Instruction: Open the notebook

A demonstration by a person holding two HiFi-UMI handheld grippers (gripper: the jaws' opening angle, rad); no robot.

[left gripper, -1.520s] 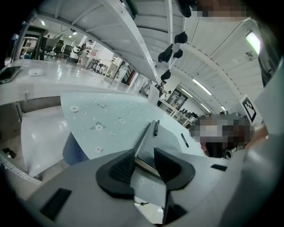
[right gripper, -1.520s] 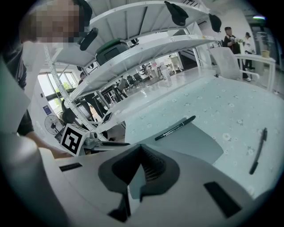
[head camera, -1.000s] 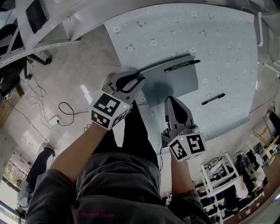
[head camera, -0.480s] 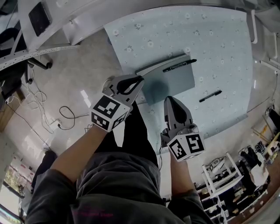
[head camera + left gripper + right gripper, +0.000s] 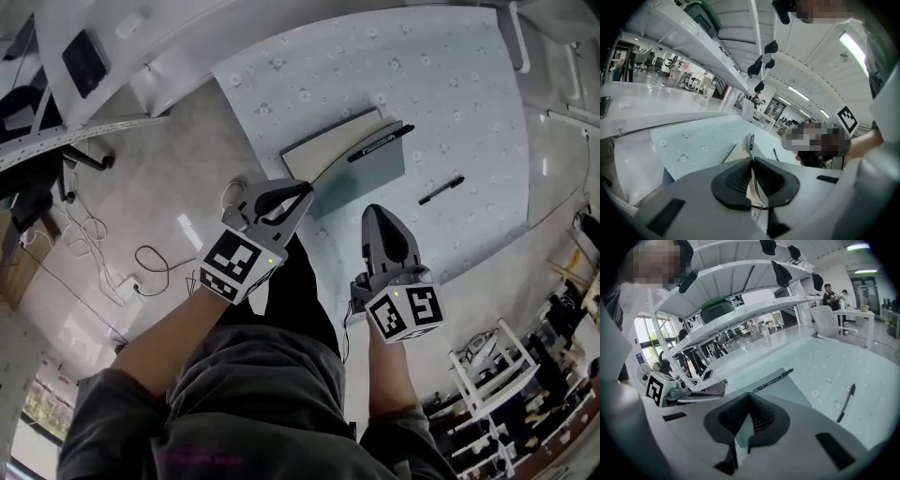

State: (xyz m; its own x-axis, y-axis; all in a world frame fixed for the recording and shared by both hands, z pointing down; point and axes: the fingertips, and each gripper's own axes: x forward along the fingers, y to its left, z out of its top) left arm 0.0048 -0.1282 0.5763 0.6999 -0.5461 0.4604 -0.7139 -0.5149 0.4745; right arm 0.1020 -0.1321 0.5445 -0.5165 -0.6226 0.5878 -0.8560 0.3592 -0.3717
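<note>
Head view has the notebook (image 5: 349, 157) lying mid-bench (image 5: 450, 84), its grey cover (image 5: 370, 173) raised along the left side so pale pages (image 5: 323, 142) show beneath, with a black pen (image 5: 380, 142) resting on the cover's far edge. Left claw (image 5: 303, 192) is closing on the cover's near left corner, gripped between its pads. Right claw (image 5: 380, 214) hangs just right of it, jaws together and empty.

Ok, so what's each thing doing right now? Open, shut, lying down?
Notebook: partly open, cover lifted at one edge.
Pen on cover: lying on the tilted cover.
Other pen: flat on the tablecloth.
Left gripper: jaws closing on the cover's edge.
Right gripper: shut, empty.
</note>
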